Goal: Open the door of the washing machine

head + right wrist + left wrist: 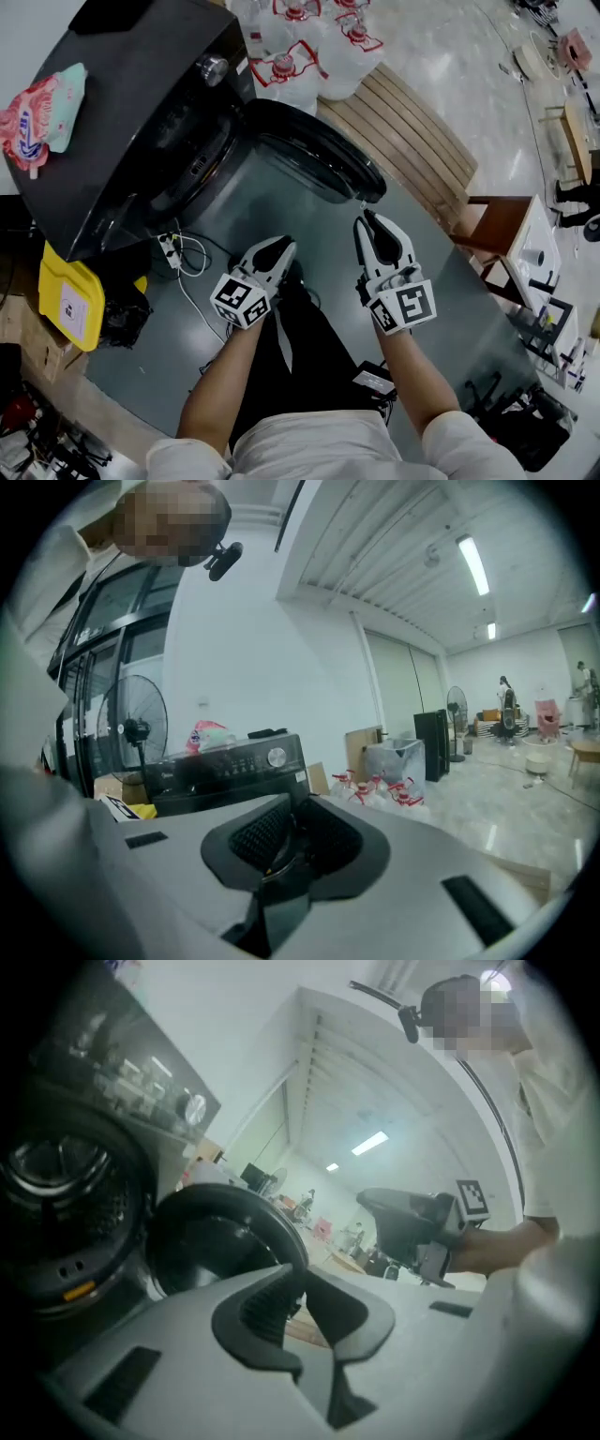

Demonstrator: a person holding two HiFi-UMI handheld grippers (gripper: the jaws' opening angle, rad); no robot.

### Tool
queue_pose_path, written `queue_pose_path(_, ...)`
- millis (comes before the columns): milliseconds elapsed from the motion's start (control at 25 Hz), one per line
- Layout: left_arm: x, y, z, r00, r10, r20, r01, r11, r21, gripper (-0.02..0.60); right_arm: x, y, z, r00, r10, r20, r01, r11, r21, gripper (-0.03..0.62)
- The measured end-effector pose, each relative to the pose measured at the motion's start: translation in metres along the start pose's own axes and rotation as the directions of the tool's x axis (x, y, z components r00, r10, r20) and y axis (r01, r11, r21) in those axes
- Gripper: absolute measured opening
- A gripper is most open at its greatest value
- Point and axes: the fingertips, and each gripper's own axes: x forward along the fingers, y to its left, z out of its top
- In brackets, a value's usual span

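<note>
Glossy grey floor (441, 300) carries the black front-loading washing machine (141, 112), a boxy cabinet with a smooth matt top, a shiny metal knob (213, 67) on its panel and a soft pink-and-mint packet (42, 108) lying on top. Its round door (314, 150), a thick dark ring around a bulging window, stands swung well out from the machine's front and leaves the drum mouth (66, 1204) bare, so the task looks as good as done. Both tools sit in front of the machine, clear of the door and touching nothing. The left hand-held gripper (284, 248) has its ridged black pads meeting on nothing, and the right hand-held gripper (367, 223), near the door's free edge, is likewise closed and empty. I judge they are kept off the machine because nothing is left to pull. Beside the machine, beyond the door, clear plastic water bottles (309, 56) with red handles cluster next to a slatted wooden panel (412, 141). At the machine's foot a thin white cable (183, 253) trails near a yellow plastic box (70, 295)
</note>
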Motion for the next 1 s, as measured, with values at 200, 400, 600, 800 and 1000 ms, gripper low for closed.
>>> queue_pose_path(200, -0.091, 0.003, 0.094, 0.990, 0.103, 0.092, -0.112, 0.989, 0.096, 0.032, -0.007, 0.049, 0.062, 0.992, 0.105, 0.065, -0.105, 0.994, -0.013, 0.077)
queue_pose_path(400, -0.179, -0.029, 0.199, 0.958, 0.193, 0.213, -0.241, 0.943, 0.231, 0.029, -0.032, 0.089, 0.129, 0.974, 0.174, 0.144, -0.168, 0.984, -0.054, 0.072)
queue_pose_path(600, -0.248, -0.066, 0.279, 0.909, 0.279, 0.309, -0.391, 0.825, 0.408, 0.029, -0.055, 0.113, 0.186, 0.954, 0.208, 0.217, -0.183, 0.975, -0.128, 0.069)
queue_pose_path(800, -0.311, -0.110, 0.326, 0.850, 0.341, 0.402, -0.515, 0.695, 0.501, 0.029, -0.083, 0.129, 0.219, 0.947, 0.200, 0.251, -0.148, 0.966, -0.211, 0.063)
queue_pose_path(1000, -0.362, -0.118, 0.322, 0.807, 0.335, 0.486, -0.561, 0.694, 0.452, 0.029, -0.115, 0.138, 0.213, 0.963, 0.107, 0.249, -0.055, 0.977, -0.208, 0.058)
